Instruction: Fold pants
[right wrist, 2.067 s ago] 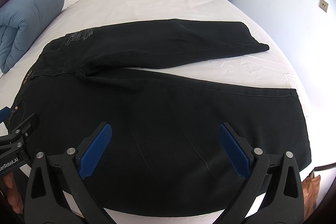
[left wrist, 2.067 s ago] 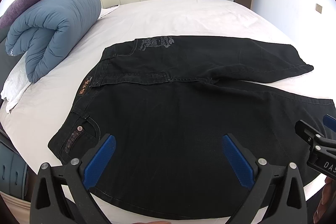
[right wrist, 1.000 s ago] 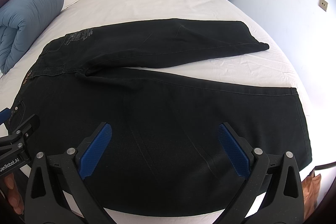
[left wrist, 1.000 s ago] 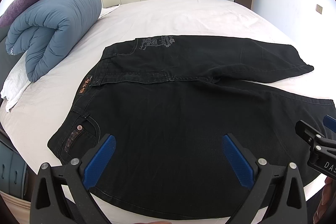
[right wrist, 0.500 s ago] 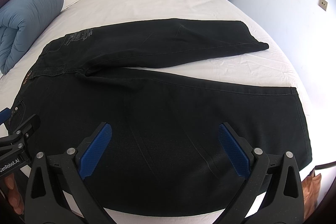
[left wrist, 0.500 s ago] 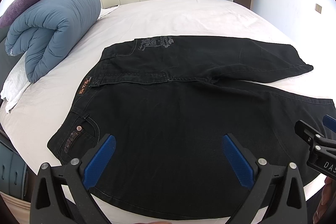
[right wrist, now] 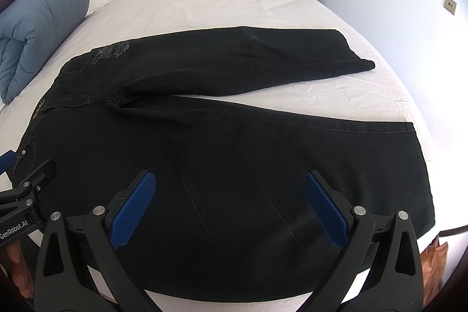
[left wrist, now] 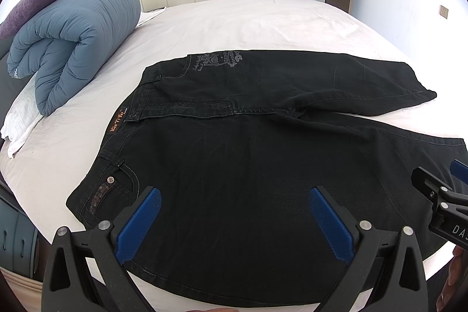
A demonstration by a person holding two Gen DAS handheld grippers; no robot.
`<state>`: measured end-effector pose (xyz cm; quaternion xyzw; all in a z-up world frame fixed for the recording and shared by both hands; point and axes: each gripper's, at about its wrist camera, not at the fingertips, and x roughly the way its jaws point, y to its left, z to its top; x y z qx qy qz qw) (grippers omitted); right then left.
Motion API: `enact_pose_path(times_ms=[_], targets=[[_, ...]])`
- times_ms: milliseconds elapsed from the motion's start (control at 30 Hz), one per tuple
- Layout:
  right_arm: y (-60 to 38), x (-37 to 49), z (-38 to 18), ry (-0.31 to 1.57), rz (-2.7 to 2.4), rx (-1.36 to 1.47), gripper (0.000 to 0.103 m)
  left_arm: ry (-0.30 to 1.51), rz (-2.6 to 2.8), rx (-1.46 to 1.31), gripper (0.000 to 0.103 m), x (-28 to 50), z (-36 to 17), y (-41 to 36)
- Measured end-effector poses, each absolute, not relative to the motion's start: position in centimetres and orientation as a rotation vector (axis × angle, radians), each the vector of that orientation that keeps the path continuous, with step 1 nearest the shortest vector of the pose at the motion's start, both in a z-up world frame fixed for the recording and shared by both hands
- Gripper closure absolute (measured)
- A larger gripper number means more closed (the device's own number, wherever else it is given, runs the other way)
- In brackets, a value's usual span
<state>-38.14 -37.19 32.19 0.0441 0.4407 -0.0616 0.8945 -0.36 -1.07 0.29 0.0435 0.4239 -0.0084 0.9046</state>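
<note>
We have not begun folding: the pants lie flat and spread along the bed's near edge, waistband toward its left side, legs apart. Our left gripper and right gripper hover wide and empty above them. The near hem hides beneath the grippers.

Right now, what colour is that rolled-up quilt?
Blue; the quilt shows best in the left wrist view.

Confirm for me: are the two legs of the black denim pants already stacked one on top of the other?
No, the black denim pants lie spread on the white bed sheet, their legs splayed apart with sheet showing between them.
</note>
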Motion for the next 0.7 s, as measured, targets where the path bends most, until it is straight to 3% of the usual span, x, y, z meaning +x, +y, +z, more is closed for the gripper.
enact_pose_path(times_ms=[700], targets=[[-37.3,-36.1,33.0,0.915,-0.069,0.085,0.0,0.886,-0.025,0.098,0.0,1.1,0.7,-1.1]])
